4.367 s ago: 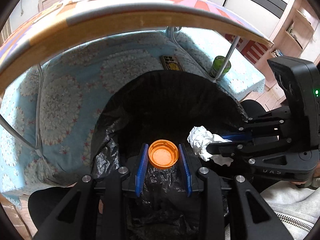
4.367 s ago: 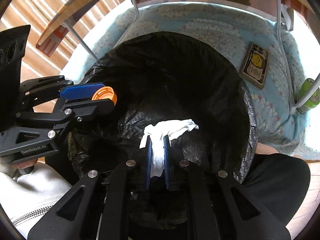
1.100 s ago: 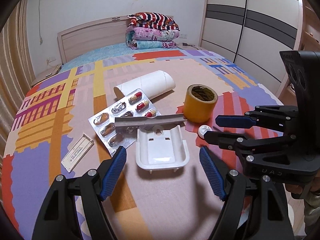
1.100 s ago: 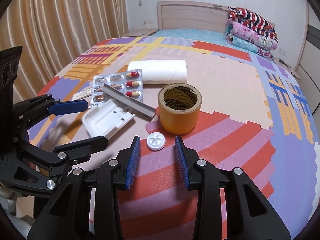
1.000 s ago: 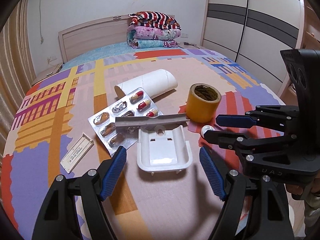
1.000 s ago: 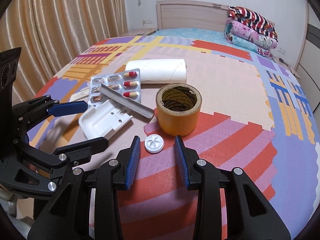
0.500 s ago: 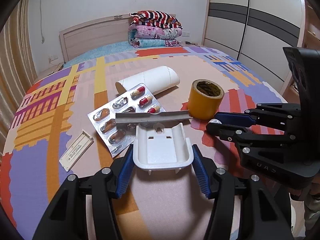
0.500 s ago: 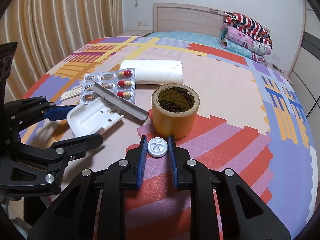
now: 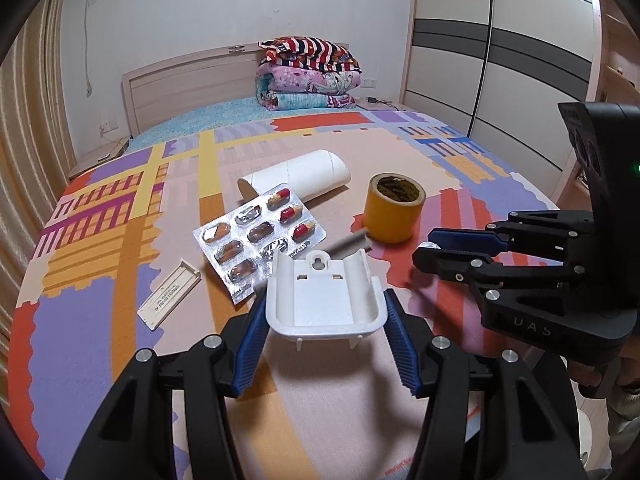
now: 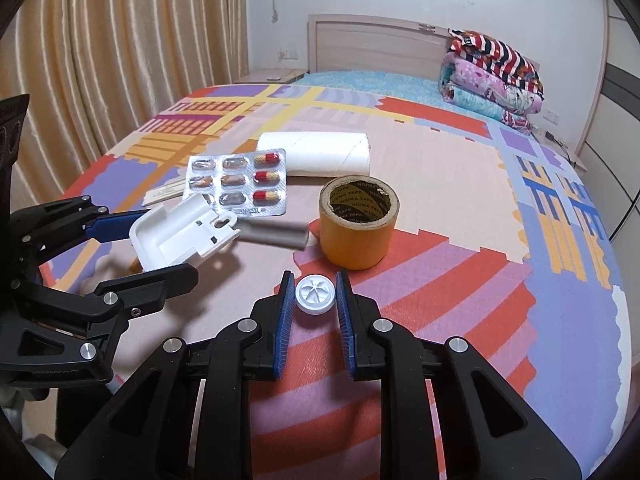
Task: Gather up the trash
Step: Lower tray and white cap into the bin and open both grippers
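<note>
A white plastic cover [image 9: 325,300] is clamped between the 2 blue pads of the left gripper [image 9: 325,344] and is held tilted, a little above the colorful table mat [image 9: 100,340]. In the right wrist view the same cover [image 10: 182,229] is seen gripped by the left gripper [image 10: 140,246], with its shadow on the mat below.

A small white bottle cap [image 10: 315,293] is squeezed between the blue pads of the right gripper [image 10: 314,306]. The cap is seen low over the mat, just in front of the roll of yellow tape [image 10: 358,222].

A blurred gray strip [image 10: 276,234] is seen between the cover and the tape roll. A blister pack of pills [image 9: 258,236] lies flat behind it, with 3 red and yellow capsules left in it. A white cardboard tube [image 9: 296,178] lies on its side behind the pack. A thin beige strip with print [image 9: 170,294] lies to the left of the pack.

Folded blankets [image 9: 308,76] are stacked on the bed behind.
</note>
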Demonstrator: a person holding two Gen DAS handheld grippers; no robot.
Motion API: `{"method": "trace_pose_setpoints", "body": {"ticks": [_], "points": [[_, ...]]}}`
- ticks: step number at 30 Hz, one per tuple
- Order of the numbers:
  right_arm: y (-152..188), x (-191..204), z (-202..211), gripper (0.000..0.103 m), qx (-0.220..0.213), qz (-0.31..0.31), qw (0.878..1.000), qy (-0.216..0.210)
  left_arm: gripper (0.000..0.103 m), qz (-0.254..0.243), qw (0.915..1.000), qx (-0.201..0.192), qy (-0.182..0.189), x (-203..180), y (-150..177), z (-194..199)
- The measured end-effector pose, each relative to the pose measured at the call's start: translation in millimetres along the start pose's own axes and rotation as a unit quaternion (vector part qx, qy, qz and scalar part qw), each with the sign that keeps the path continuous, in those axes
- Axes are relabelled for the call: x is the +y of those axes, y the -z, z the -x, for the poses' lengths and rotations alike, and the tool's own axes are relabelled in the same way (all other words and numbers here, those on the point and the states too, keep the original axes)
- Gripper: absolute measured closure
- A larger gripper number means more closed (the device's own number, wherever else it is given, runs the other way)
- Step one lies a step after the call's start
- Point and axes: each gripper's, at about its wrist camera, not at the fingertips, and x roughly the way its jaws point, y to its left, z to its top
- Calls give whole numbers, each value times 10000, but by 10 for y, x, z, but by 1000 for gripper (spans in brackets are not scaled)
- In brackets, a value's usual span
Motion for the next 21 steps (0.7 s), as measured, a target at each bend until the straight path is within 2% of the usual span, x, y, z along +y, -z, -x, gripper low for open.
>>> {"method": "trace_pose_setpoints", "body": {"ticks": [21], "points": [[171, 214, 530, 82, -295, 70, 9995, -52, 49, -239, 9992, -305, 104, -244, 143, 608]]}}
